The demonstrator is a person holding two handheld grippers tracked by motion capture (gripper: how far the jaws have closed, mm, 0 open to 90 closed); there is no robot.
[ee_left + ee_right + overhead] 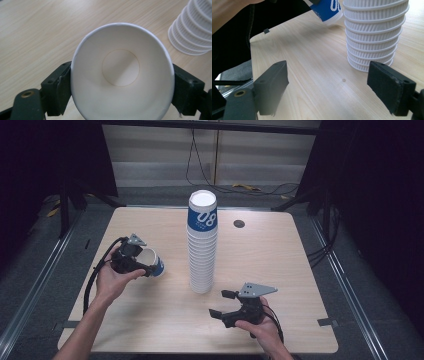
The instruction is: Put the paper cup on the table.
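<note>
right gripper (218,304) hovering wide open, empty. left gripper (142,268) squeezing paper cup (122,72) at rim: light, thin-walled, crushing easily; gripping gently advisable.

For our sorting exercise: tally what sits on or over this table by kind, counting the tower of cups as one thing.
Cup stack: 1
Single cup, in the left gripper: 1
Grippers, including the right gripper: 2
Total: 4

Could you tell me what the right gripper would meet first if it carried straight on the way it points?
Probably bare table: the right gripper is open, and the cup stack stands off to one side of its line.
</note>
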